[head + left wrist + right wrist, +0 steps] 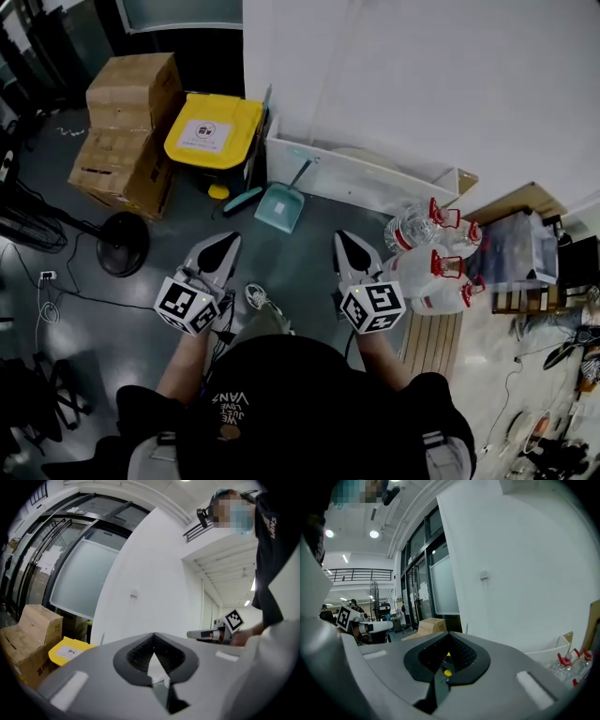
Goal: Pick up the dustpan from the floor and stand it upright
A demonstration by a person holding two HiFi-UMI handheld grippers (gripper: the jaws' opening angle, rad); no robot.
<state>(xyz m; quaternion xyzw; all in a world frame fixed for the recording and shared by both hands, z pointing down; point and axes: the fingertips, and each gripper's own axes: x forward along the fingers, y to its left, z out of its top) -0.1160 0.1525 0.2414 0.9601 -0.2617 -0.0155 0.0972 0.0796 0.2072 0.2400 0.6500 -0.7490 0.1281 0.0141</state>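
Left claw (228,242) and right claw (345,242) are both closed tight and empty, held side by side nearer the person than the yellow bin (214,131). The teal dustpan (279,206) stands on the floor just beside that bin, handle tilted upward.

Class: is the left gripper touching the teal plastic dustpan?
Apart. The head view shows a strip of dark floor between the shut left gripper and the teal plastic dustpan.
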